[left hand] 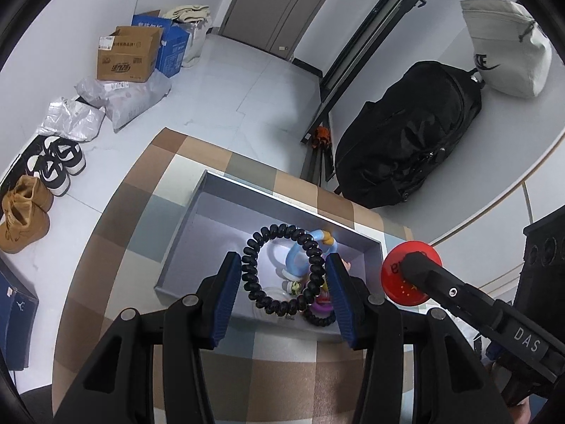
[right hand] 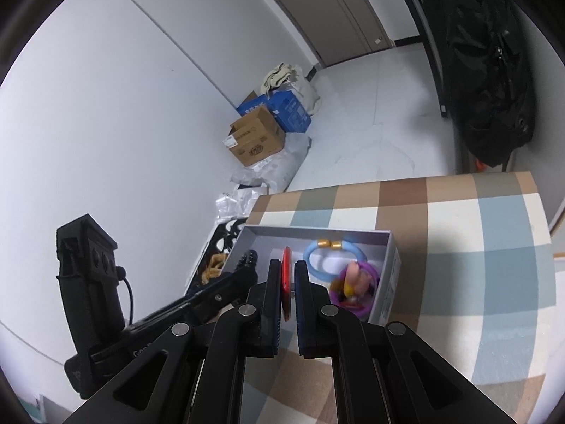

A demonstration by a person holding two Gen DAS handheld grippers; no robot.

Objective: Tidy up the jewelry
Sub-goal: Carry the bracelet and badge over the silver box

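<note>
My left gripper (left hand: pixel 283 260) is shut on a black spiral bracelet (left hand: pixel 254 289), its blue pads pressing the ring from both sides just above the open grey box (left hand: pixel 212 190). In the box lie a light blue bangle with gold beads (left hand: pixel 295 258), a purple ring (right hand: pixel 369 305), a small pink figure (right hand: pixel 355 275) and a smaller black coil (left hand: pixel 319 319). My right gripper (right hand: pixel 286 265) is shut on a flat red disc (right hand: pixel 286 282), seen edge-on over the box's near left part. In the left wrist view the red disc (left hand: pixel 395 275) hangs at the box's right end.
The box sits on a table with a brown, blue and white checked cloth (left hand: pixel 148 219). On the floor beyond are shoes (left hand: pixel 56 162), cardboard boxes (left hand: pixel 127 56) and plastic bags (left hand: pixel 130 102). A black backpack (left hand: pixel 406 141) and a white bag (left hand: pixel 508 49) lie at the right.
</note>
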